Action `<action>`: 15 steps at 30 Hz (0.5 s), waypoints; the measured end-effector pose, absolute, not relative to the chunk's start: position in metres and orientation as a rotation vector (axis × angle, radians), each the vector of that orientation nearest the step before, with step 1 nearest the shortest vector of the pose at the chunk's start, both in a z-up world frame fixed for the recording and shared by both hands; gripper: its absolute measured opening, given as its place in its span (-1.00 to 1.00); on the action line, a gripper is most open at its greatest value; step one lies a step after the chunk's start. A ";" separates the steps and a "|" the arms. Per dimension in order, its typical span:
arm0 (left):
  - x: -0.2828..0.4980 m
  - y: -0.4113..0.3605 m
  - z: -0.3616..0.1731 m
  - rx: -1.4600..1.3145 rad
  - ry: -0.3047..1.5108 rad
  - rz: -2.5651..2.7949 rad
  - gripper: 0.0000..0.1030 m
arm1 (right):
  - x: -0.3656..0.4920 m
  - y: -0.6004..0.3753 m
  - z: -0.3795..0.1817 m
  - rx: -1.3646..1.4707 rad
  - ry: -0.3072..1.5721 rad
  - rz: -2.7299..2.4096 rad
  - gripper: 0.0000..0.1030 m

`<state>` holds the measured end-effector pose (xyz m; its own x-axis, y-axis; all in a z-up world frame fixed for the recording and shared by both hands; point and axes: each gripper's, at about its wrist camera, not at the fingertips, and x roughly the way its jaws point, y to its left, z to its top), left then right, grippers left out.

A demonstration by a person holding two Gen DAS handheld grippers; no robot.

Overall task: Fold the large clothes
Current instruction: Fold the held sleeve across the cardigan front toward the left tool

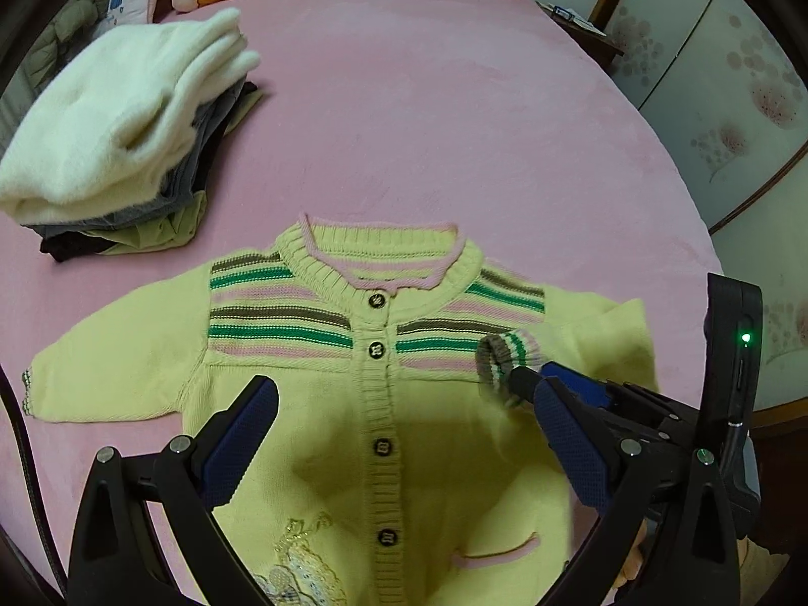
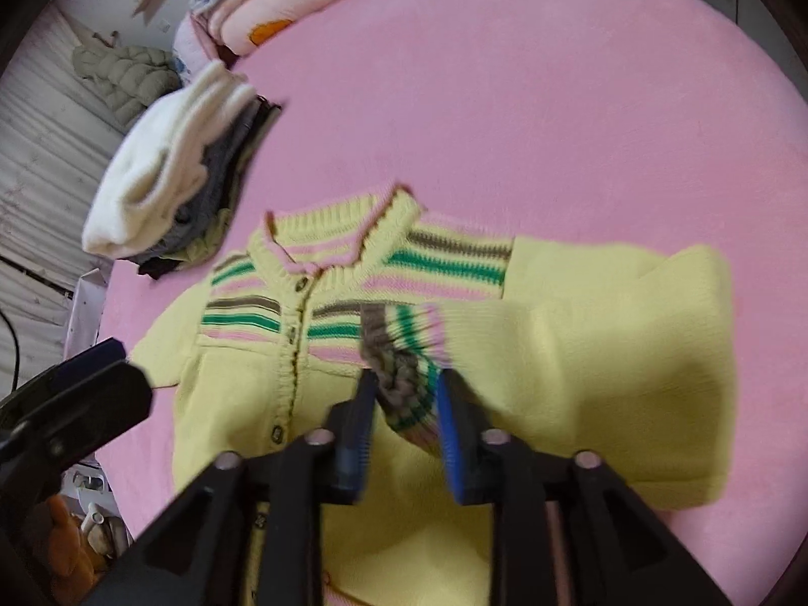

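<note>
Yellow cardigan [image 1: 353,394], flat mid-bed [image 1: 454,101]: right hand-held gripper [image 2: 406,399] pinching the striped cuff [image 2: 404,384], left hand-held gripper [image 1: 399,429] spread idle above; lay sleeve squarely across chest, avoiding bunching.

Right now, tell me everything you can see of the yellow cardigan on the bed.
The cardigan is pale yellow knit with green, brown and pink chest stripes, a ribbed pink-edged collar and dark buttons, done up. It lies front-up, flat on the pink bed. One sleeve lies spread sideways; the other is folded over the chest, its striped cuff pinched by the right gripper. The left gripper hovers open above it.
</note>
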<state>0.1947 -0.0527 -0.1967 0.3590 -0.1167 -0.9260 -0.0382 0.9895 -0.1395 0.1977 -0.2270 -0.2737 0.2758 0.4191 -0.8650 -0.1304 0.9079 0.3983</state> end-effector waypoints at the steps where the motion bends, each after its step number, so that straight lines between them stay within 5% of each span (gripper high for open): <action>1: 0.195 -0.052 -0.199 -0.149 1.207 -0.057 0.96 | 0.196 -0.228 -0.274 0.272 1.239 0.375 -0.31; 11: 0.207 -0.065 -0.226 -0.234 1.243 -0.194 0.95 | 0.159 -0.264 -0.234 0.201 1.160 0.335 -0.23; 15: 0.216 -0.084 -0.251 -0.299 1.306 -0.298 0.70 | 0.148 -0.282 -0.236 0.198 1.168 0.290 -0.23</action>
